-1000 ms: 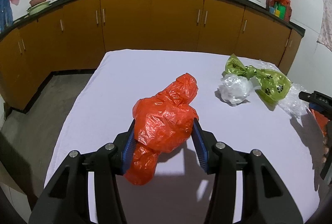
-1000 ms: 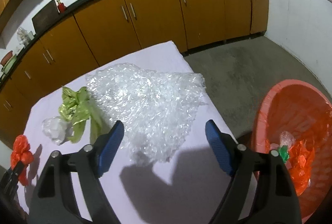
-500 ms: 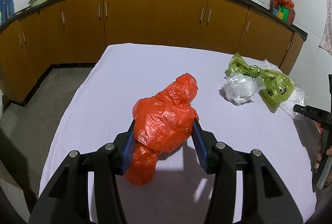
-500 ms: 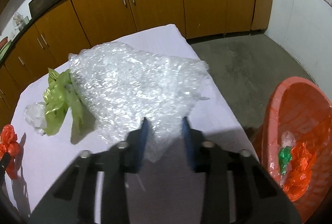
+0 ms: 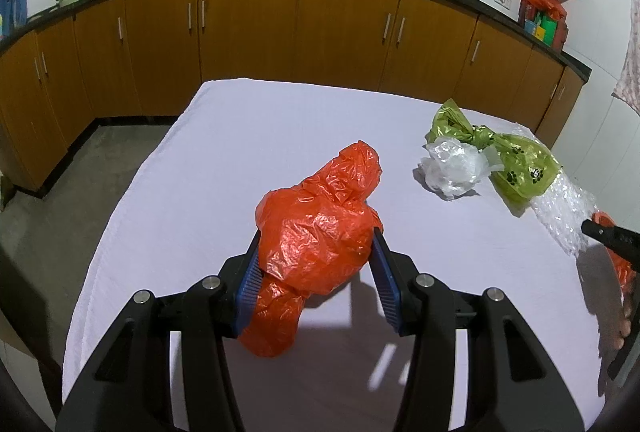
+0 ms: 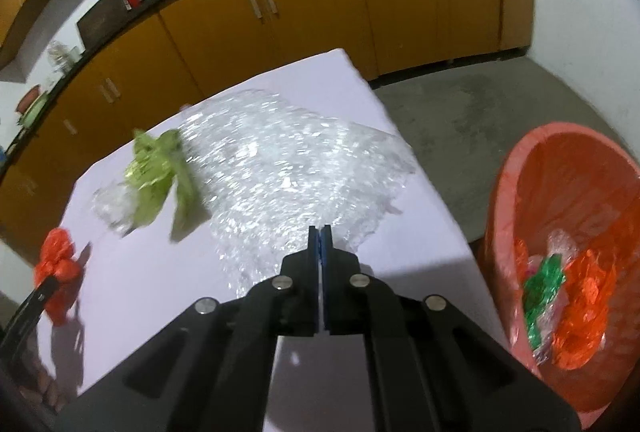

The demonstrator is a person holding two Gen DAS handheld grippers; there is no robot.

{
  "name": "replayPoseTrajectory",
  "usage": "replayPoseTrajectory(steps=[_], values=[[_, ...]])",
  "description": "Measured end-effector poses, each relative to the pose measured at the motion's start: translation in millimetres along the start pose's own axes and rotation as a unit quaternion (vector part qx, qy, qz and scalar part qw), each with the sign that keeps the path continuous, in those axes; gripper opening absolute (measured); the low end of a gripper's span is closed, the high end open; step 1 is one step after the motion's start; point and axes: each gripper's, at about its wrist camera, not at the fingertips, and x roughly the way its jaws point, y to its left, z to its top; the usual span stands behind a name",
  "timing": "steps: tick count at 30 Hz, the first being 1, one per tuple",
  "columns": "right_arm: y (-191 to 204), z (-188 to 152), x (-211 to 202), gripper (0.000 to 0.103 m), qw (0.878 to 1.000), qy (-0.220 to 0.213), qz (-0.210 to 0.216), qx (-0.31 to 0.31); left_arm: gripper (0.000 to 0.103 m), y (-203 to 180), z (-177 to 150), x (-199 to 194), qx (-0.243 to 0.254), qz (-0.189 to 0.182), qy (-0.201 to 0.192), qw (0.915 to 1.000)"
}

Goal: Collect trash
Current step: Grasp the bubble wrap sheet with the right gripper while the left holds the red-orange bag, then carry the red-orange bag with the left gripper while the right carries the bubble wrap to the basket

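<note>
Here, left gripper (image 5: 316,272) clamped on crumpled orange plastic bag (image 5: 316,232) above white-clothed counter (image 5: 240,136). Right gripper (image 6: 320,232) pinched together on clear bubble wrap sheet's (image 6: 288,168) near edge, beside orange bin (image 6: 560,232). Both likely light, soft, slippery; grip bunched folds.

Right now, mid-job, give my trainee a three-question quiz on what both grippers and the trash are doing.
1. True or false: the left gripper holds the orange bag.
2. The right gripper is shut on: A) green bag B) bubble wrap C) clear bag.
3. Where is the bin relative to the table in the right wrist view?

Key: 1 true; 2 B; 3 on the floor, off its right edge.
</note>
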Motion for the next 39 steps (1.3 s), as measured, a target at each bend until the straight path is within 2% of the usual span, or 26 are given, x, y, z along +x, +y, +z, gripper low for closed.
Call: replayPoseTrajectory(steps=[1,2,3,5,7,10,15,18,20,22,23,26,27,30,34,39], values=[[-0.1,-1.3,-3.2,0.011,1.0,-0.006,-0.004,-0.003,0.051,-0.5,-0.1,-0.2,0.0,0.001,0.0,1.0],[-0.1,-2.0,-8.4,0.03,1.0,-0.016,-0.01,-0.007,0.051,-0.4,-0.1,-0.2,0.0,0.001,0.0,1.0],[-0.8,-1.9,-13.5,0.054,0.999,-0.028,-0.016,-0.007,0.051,-0.3,0.0,-0.4,-0.001,0.0,0.0,1.0],[-2.0,0.4,-23.6,0.068,0.998,-0.056,-0.028,-0.007,0.051,-0.4,0.1,-0.2,-0.002,0.0,0.0,1.0],[-1.2,6.3,-25.4,0.07,0.997,-0.065,-0.04,-0.009,0.051,-0.2,0.0,0.1,-0.002,0.0,0.001,1.0],[1.8,14.5,-15.9,0.082,0.997,-0.061,-0.05,-0.023,0.051,-0.6,-0.1,0.0,-0.001,0.0,0.002,1.0],[11.4,24.6,18.2,0.088,0.997,-0.025,-0.062,-0.049,0.051,-0.2,-0.3,0.2,-0.002,0.0,0.004,1.0],[15.1,23.2,38.1,0.089,0.996,0.005,-0.07,-0.064,0.051,0.7,-0.2,0.5,-0.003,-0.002,0.005,1.0],[16.8,23.4,44.9,0.088,0.995,0.021,-0.064,-0.068,0.051,1.1,-0.1,1.1,-0.004,-0.003,0.006,1.0],[17.5,22.8,46.0,0.078,0.996,0.022,-0.056,-0.069,0.051,0.7,-0.1,1.4,-0.005,-0.003,0.006,1.0],[17.8,22.6,47.6,0.067,0.995,0.027,-0.057,-0.072,0.051,0.4,-0.1,1.6,-0.005,-0.003,0.007,1.0],[18.1,21.3,46.8,0.047,0.995,0.024,-0.06,-0.076,0.051,-0.3,-0.2,1.6,-0.003,-0.002,0.006,1.0],[17.7,20.8,45.8,0.035,0.995,0.023,-0.062,-0.079,0.051,-0.6,-0.2,1.7,-0.002,-0.001,0.006,1.0],[14.5,18.6,42.5,0.012,0.995,0.024,-0.055,-0.076,0.051,-2.6,-0.3,1.4,-0.002,0.001,0.006,1.0],[6.9,11.7,30.8,0.009,0.997,0.024,-0.041,-0.061,0.051,-5.6,-1.9,-0.9,-0.001,0.001,0.006,1.0],[-9.2,3.1,-1.4,0.008,0.999,0.001,-0.021,-0.025,0.051,-12.9,-5.8,-8.3,0.002,-0.008,0.005,1.0]])
